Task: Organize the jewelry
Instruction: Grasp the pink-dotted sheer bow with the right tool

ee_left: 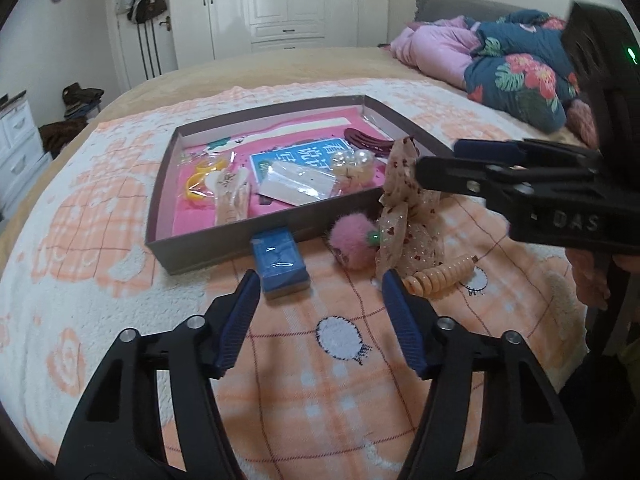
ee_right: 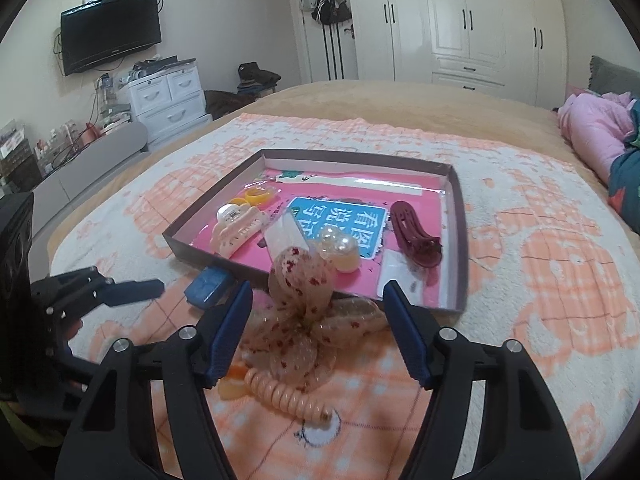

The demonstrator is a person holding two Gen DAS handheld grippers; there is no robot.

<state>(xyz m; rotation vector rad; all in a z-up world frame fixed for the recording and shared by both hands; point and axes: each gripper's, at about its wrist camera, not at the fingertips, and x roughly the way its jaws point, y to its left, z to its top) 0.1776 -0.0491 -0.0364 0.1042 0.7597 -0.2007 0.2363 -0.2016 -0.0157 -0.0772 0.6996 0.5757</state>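
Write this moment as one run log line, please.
left claw: open, near small blue box | right claw: open, around sheer spotted fabric bow | shallow grey cardboard tray: holds hair accessories

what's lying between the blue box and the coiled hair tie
In the left wrist view, a pink pompom and a sheer bow lie between them.

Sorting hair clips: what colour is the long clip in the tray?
Dark red, clearest in the right wrist view.

Both fisheye views are evenly lit by soft, slightly cool indoor light, with faint shadows on the bed [ee_left: 360, 64], white glare on the glossy wardrobe doors [ee_right: 460, 12], strong bending and dark vignetting at the frame corners, and mild softness throughout.
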